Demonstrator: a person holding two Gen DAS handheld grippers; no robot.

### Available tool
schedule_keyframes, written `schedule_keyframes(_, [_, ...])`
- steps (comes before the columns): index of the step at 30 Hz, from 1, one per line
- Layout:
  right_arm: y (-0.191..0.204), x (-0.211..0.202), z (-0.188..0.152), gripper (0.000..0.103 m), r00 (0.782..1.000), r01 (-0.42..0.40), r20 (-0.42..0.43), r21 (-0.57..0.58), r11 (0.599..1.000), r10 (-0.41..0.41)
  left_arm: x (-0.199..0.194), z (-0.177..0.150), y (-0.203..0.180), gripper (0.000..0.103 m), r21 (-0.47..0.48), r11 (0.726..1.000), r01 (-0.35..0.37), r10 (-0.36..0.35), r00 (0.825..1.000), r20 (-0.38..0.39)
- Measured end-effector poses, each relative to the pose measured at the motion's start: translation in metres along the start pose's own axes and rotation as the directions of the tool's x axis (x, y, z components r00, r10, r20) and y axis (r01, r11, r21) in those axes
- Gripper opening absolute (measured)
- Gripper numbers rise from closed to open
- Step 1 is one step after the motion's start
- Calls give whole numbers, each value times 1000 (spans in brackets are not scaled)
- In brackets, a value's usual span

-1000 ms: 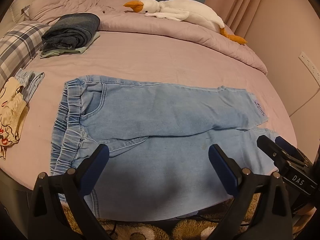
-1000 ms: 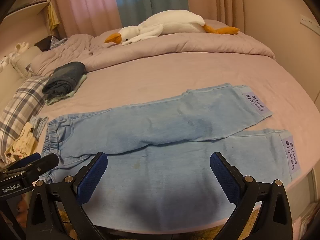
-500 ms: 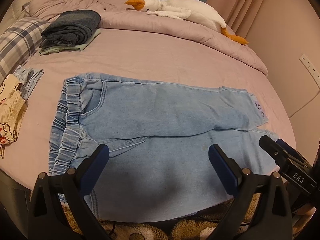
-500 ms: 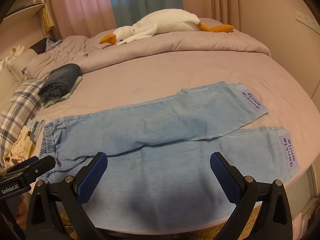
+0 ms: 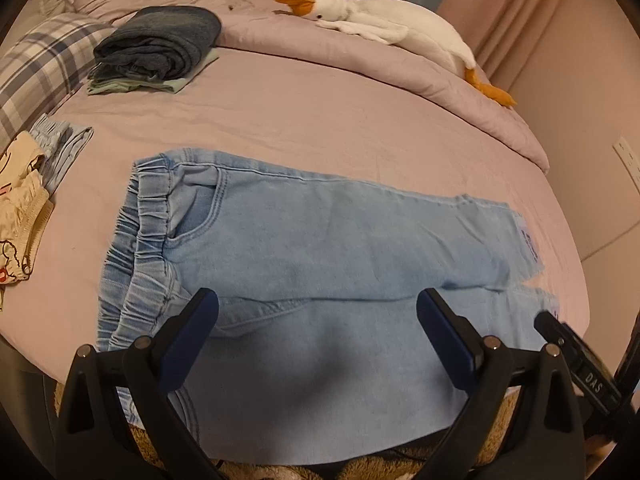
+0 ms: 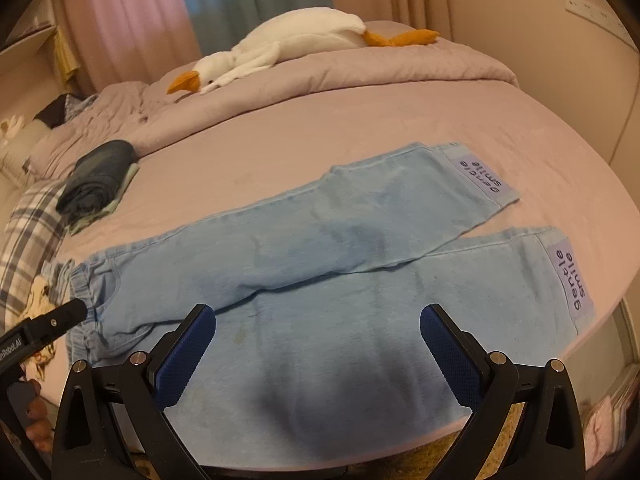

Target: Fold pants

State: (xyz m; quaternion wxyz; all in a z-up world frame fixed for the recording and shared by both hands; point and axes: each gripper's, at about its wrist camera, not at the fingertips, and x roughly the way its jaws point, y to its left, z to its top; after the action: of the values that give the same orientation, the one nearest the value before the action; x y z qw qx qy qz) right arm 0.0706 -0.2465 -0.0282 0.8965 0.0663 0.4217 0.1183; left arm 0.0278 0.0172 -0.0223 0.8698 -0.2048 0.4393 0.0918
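Both cameras have shifted closer to the pants [image 5: 320, 248], waistband left.

Bare sheet [image 5: 320, 120] beyond pants [image 5: 320, 240]; folded clothes [image 5: 160, 46] far-left.

A white plush goose [image 5: 384, 20] with an orange beak lies on the rumpled mauve duvet [image 5: 360, 60] at the far side of the bed [image 5: 300, 120]. A folded stack of dark clothes [image 5: 160, 46] sits beside a plaid pillow [image 5: 36, 64]. Cream patterned garments [image 5: 18, 192] lie at the left edge.

"gentle smile": pants [image 6: 320, 280] cuff patches | "DAS": right gripper [image 5: 592, 376] | "GenRobot.AI": left gripper [image 6: 24, 344]
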Motion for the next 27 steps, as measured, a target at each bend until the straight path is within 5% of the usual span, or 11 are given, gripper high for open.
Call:
schedule_keyframes(8, [-18, 14, 21, 102, 1000, 31, -4, 69, 997, -31, 22, 34, 22, 99, -116, 993, -1, -1, 1000, -25])
schedule_keyframes(16, [-38, 71, 98, 102, 998, -5, -56, 230, 973, 18, 64, 72, 50, 98, -324, 946, -12, -15, 997, -81])
schedule_keyframes(23, [-41, 182, 163, 102, 976, 125, -212, 357, 926, -50, 91, 80, 60, 96, -390, 919, -61, -2, 988, -157])
schedule_keyframes(25, [-41, 212, 170, 101, 955, 226, -266, 351, 909, -134, 95, 82, 62, 95, -404, 912, -71, 1, 985, -170])
schedule_keyframes(27, [-45, 241, 168, 89, 924, 302, -331, 331, 894, -190, 97, 85, 65, 95, -409, 909, -80, 8, 984, -176])
